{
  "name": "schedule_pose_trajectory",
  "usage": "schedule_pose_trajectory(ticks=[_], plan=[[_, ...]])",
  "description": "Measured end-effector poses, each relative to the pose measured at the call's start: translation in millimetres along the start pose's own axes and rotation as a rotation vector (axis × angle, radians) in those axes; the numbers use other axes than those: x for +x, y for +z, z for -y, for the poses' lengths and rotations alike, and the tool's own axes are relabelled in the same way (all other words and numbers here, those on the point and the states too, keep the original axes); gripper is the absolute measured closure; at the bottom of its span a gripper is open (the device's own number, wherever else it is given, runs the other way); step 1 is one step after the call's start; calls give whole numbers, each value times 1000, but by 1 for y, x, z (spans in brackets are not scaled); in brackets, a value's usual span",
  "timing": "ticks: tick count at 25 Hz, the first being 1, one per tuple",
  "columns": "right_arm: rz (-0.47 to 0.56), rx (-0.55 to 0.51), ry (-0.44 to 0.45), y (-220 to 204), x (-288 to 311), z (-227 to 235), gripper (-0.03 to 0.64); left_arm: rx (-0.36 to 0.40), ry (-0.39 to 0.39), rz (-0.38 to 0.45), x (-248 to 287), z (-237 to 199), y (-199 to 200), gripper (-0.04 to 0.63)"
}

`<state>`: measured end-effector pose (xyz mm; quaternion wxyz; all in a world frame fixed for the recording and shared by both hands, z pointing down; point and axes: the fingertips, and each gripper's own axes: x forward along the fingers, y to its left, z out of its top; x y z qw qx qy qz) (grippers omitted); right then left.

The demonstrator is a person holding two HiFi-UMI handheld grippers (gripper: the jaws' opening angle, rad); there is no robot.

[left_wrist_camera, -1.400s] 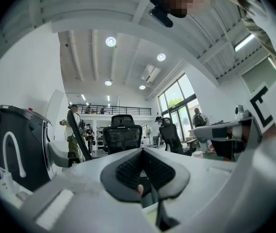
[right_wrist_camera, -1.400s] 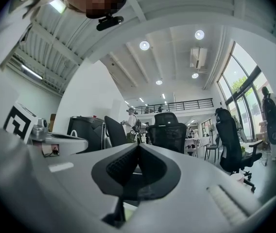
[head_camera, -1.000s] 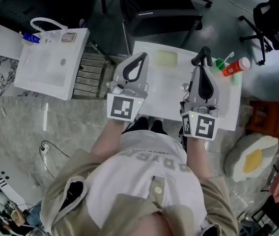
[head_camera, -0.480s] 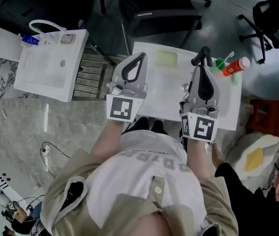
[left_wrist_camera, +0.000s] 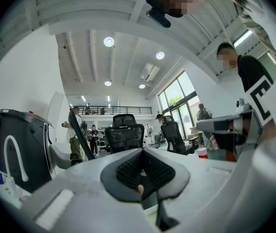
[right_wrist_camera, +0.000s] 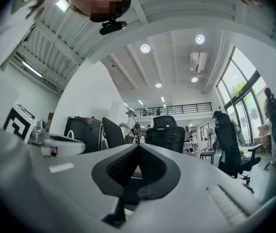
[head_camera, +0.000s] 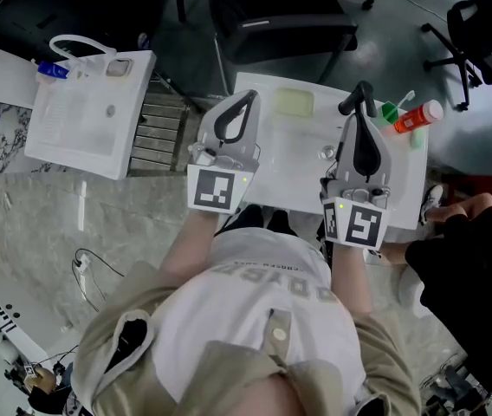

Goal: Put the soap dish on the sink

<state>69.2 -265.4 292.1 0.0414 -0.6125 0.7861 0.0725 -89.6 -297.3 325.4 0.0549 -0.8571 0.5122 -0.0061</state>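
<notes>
— Black sleeve (head_camera: 458,263) at the right edge is the one new thing: a second person has stepped in beside the sink (head_camera: 272,180), hand (head_camera: 464,208) out, covering most of the cushion that showed a second ago

— Do the tools move?

— No. Left tool (head_camera: 250,99) and right tool (head_camera: 365,88) hang over the sink as before, side by side, pointing away from the wearer. Each tool's own view shows its jaws pressed together with nothing between them

— Where is the dish?

— Pale green dish (head_camera: 294,102) lies flat on the sink's far rim, between the two tool tips and apart from both. Right of it are a green cup (head_camera: 388,111) and a red bottle (head_camera: 417,115)

— Done, then, or not begun?

— I cannot settle that. If that rim is the goal, the dish looks placed and both tools are free. If it belongs on the other sink (head_camera: 90,115) at the left, nothing is under way yet. Either way I judge the wearer is waiting on the newcomer, and a reach to the right could meet that sleeve
</notes>
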Motion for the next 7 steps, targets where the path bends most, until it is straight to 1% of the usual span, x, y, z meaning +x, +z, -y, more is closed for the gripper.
schedule_pose_trajectory(ticks=[7], plan=[[-1,-1,2,0,3,2,615,5,-6,-6,4,1,-2,588]])
